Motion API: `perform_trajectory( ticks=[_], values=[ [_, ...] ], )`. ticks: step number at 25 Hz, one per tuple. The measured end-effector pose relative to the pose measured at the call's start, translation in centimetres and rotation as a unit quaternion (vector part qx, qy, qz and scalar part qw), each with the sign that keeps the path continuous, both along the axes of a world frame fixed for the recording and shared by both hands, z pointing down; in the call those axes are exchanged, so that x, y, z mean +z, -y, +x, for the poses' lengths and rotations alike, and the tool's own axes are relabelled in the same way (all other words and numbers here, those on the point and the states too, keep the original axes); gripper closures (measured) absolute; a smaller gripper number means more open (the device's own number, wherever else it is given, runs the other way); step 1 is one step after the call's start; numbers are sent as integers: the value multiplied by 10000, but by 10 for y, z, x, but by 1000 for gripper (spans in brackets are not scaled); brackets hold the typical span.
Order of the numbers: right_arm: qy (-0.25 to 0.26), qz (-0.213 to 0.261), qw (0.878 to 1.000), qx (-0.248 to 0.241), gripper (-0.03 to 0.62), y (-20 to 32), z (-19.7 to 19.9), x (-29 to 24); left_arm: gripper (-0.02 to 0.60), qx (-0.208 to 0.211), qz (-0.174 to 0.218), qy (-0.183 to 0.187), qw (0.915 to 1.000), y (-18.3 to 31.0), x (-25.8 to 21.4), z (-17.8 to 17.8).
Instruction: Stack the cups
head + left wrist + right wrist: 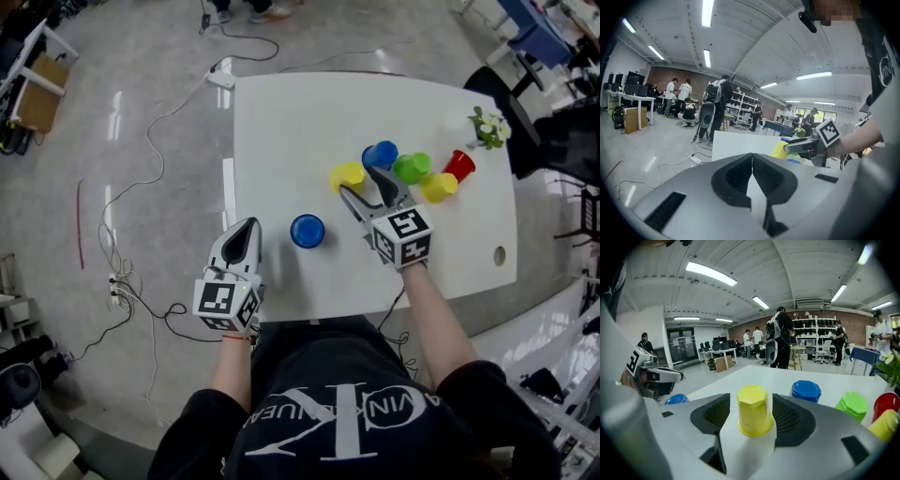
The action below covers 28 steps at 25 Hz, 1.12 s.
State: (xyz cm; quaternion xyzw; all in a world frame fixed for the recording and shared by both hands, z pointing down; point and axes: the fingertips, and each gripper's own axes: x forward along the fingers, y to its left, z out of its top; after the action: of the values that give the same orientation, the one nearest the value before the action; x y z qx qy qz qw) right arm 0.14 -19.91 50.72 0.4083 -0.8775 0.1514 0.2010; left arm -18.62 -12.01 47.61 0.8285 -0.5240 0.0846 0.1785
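The right claw [362,186] stands apart around an upturned yellow cup [754,414], its pads not pressing it. Four more cups [411,168] sit on the tabletop [281,141] at the yellow cup's 2 to 3 o'clock. The left claw [246,230], closed on nothing, hovers at 9 o'clock of a lone blue cup [307,231].

The only print I can read is on my black shirt [347,422], nearest the camera: a large white "CK" monogram, with smaller white letters across it, upside down from here, partly spelling "CALVIN KLEIN".
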Motion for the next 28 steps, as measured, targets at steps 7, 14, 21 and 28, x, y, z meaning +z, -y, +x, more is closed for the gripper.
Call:
perform_trajectory(
  ticks=[7,14,21,28],
  values=[
    [-112,97,9999,-40,372,1,-1,3,577,129,73,8,9999,6,-8,21],
    [25,128,9990,-427,373,-32,-6,-13,577,45,102,-32,9999,11,-8,20],
    [-267,73,9945,-1015,373,-79,-16,-11,577,-64,199,-77,9998,17,-14,17],
    [-410,-83,9906,-1305,372,-98,-20,3,577,-98,245,-33,9996,18,-20,18]
  ],
)
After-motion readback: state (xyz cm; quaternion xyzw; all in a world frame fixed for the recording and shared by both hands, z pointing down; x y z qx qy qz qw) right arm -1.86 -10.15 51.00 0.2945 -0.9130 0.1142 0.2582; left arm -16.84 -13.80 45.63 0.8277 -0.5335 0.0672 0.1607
